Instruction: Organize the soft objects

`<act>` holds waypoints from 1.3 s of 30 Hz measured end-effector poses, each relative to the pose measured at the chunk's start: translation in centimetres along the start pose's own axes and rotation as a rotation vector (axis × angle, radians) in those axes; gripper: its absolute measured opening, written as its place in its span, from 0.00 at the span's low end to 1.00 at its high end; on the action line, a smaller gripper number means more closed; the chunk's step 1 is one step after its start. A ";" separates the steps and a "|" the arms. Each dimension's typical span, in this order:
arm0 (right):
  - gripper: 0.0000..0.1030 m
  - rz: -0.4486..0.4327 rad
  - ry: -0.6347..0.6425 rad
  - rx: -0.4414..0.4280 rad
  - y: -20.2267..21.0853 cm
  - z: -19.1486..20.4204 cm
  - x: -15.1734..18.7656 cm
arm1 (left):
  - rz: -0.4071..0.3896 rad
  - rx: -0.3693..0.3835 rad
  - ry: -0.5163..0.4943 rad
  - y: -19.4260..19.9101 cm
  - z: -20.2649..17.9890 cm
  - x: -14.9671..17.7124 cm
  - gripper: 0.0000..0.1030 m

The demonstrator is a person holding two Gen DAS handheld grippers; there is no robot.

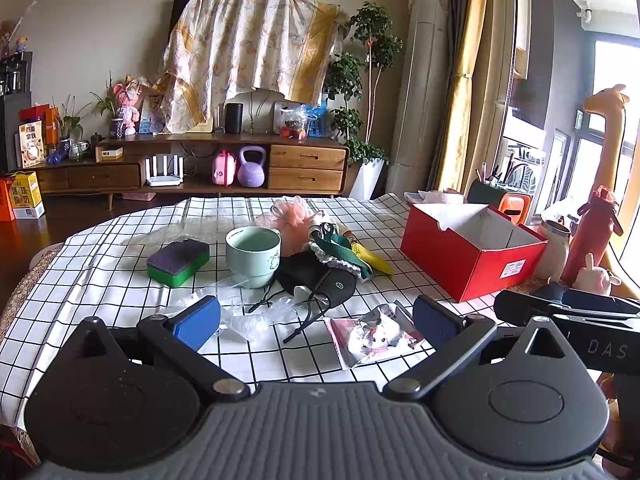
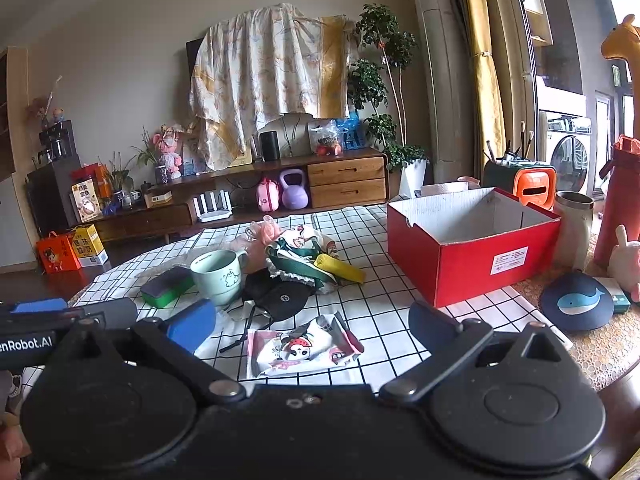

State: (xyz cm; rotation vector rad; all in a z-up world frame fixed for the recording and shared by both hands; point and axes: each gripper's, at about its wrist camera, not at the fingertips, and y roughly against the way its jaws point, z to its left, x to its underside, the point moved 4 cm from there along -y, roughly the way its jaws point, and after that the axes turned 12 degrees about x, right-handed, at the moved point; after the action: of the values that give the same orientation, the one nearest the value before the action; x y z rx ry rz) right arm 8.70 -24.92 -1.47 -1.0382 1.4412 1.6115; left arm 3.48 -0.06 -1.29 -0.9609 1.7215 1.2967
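Hovering over the near edge of the worktop [image 1: 120, 264], both grippers empty. Left gripper [image 1: 316, 322]: fingers spread wide, blue pads apart, nothing between them, touching nothing. Right gripper [image 2: 312, 326]: same, spread wide and clear of everything; its body also shows at the right edge of the left wrist view, just beside the left one.

Soft objects sit mid-worktop on the checked cloth:
- green sponge [image 1: 178, 262] with dark scouring top, left of the mint mug [image 1: 253, 254], close but apart
- black drawstring pouch [image 1: 320, 282] just right of the mug, cords trailing toward the grippers
- green-and-white frilly fabric item [image 1: 340, 250] lying on the pouch's far edge, yellow piece [image 1: 372, 258] beside it
- pink mesh puff [image 1: 288, 214] behind the mug
- flat pink packet with cartoon print [image 2: 300, 346] nearest the grippers, directly ahead of the right one
- crumpled clear plastic [image 1: 256, 316] near the left pad

Red cardboard box [image 2: 472, 248] stands open-topped right of the pile, well apart from it; what can be seen of its inside looks empty. Round dark pad with whale print [image 2: 576, 302] sits right of the box.
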 end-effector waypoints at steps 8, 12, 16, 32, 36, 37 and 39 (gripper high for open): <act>1.00 0.004 0.001 0.003 -0.1 -0.2 0.0 | -0.001 0.001 0.006 0.0 0.0 0.0 1.00; 1.00 0.005 0.006 0.008 -0.3 -0.3 0.0 | -0.001 0.001 0.008 0.0 0.0 0.0 1.00; 1.00 0.006 0.011 0.005 -0.4 -0.2 0.1 | -0.002 0.002 0.009 0.0 0.0 0.0 1.00; 1.00 0.049 0.062 -0.007 -2.0 1.7 0.8 | 0.019 0.004 0.069 -1.2 2.6 1.1 1.00; 1.00 0.067 0.079 -0.018 -2.8 2.3 1.0 | 0.034 0.002 0.092 -2.0 3.7 1.3 1.00; 1.00 0.074 0.082 -0.020 -3.1 2.4 1.0 | 0.039 -0.002 0.096 -2.1 4.1 1.4 1.00; 1.00 0.093 0.089 -0.028 -3.7 2.7 1.2 | 0.047 -0.013 0.102 -2.5 4.7 1.4 1.00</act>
State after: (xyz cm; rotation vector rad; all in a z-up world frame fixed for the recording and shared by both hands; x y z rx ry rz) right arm 11.32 -21.78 -3.98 -1.0853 1.5508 1.6735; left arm 5.74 3.82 -4.46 -1.0148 1.8252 1.3099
